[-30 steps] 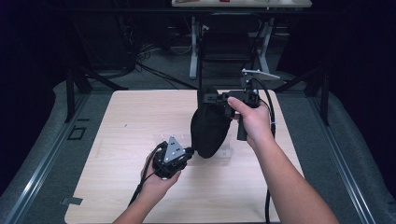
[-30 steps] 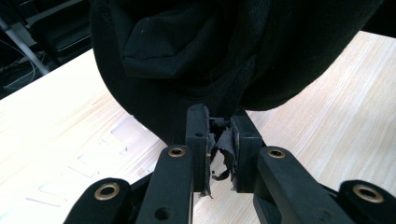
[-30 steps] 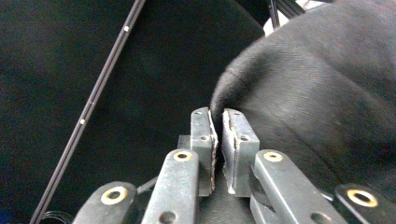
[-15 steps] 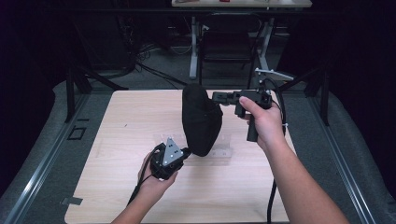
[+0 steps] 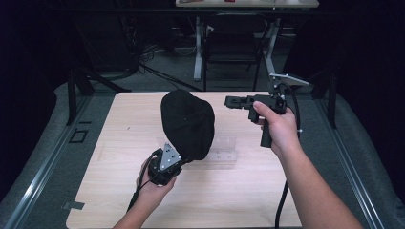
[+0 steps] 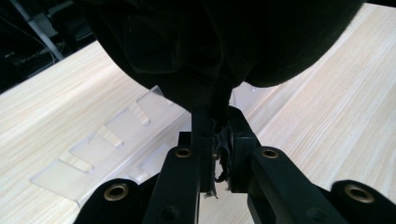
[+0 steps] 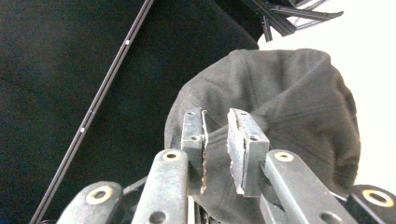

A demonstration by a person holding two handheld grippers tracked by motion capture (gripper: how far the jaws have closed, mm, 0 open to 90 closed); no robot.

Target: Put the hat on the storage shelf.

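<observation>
The left gripper (image 5: pixel 179 160) is clamped on the lower edge of the black cap (image 5: pixel 187 123), holding it upright over the table (image 5: pixel 119 191); the right gripper (image 5: pixel 229 101) has just opened, released the cap and drawn aside. The cap now hangs from one grip alone; a clear rack (image 5: pixel 224 153) lies beneath.

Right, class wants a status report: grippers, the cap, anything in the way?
Left gripper shut on cap. Right gripper open, jaws just opening, off the cap. Clear plastic rack under the cap on table.

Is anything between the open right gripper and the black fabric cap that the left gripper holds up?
Nothing visible: the right gripper points at the black fabric cap across a bare gap, while the left gripper pinches its lower edge.
</observation>
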